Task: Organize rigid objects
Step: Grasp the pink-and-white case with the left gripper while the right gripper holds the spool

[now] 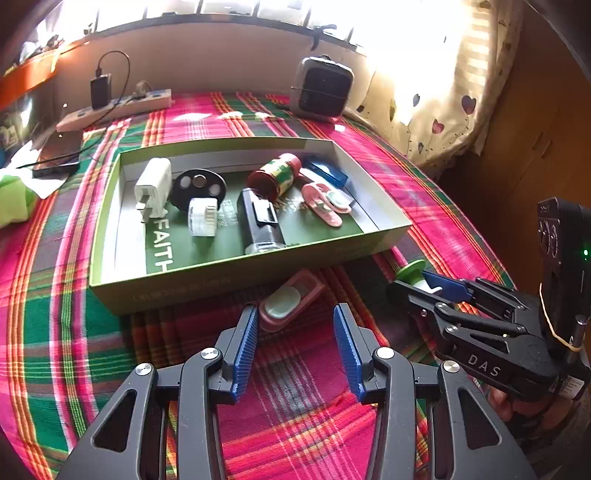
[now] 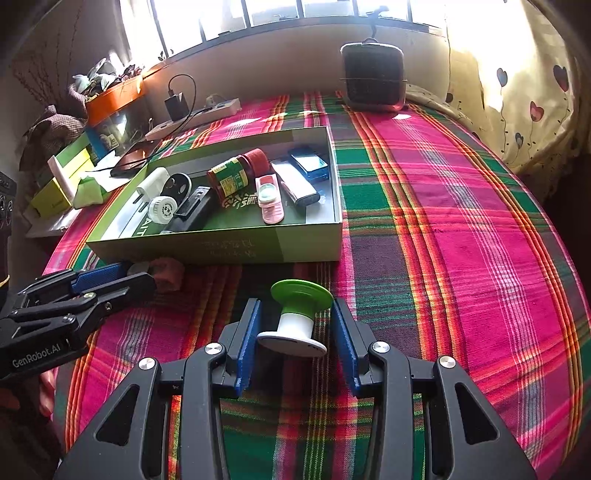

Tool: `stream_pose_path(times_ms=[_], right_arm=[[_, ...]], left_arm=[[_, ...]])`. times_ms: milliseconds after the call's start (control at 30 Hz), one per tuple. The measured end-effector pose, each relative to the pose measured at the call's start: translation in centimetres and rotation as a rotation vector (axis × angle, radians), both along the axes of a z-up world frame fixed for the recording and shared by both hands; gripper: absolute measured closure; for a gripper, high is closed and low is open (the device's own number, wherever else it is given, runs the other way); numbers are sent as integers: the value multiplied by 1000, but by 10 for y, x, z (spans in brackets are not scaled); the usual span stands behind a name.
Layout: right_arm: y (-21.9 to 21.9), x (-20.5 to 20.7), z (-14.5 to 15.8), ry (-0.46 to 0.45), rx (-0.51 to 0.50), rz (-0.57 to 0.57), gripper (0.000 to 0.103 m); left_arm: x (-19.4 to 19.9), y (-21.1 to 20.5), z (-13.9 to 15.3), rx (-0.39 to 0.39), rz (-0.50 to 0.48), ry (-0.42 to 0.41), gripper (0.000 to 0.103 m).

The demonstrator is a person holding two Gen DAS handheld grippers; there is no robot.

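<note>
While the left tool (image 1: 295,347) waits wide apart, the right tool (image 2: 297,341) gapes around the spool (image 2: 295,317) near the box (image 2: 221,247); next, squeeze

1. Lived-in home room, likely a bedroom.
2. Bright plaid cloth (image 2: 461,229) spread across the work surface.
3. Heart-print curtain (image 2: 524,92) beside a sunlit barred window (image 2: 280,11).
4. Power strip (image 1: 118,107) with charger plugged in; cluttered side shelf (image 2: 74,122).
</note>
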State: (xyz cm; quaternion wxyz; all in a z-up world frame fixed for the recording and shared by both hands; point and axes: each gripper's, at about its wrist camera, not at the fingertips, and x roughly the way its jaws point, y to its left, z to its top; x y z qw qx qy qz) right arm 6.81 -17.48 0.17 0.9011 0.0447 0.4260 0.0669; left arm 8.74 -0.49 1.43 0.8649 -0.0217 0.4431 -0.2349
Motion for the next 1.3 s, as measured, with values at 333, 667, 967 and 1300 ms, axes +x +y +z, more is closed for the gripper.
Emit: stream_pose_path(times_ms=[333,667,967,1300], right_arm=[[-2,0,0,1,9,3,63],[-2,0,0,1,5,9,63],[-3,-1,0,0,13,15,63],[-5,0,0,0,29,20,63]], left_arm=[[-5,-17,-4,31,-30,-6,62],[7,-23,-6,87,-13,-22,62],[12,-27,-7,99,-5,-41,62],[12,-33,-8,137,7,-60,71]])
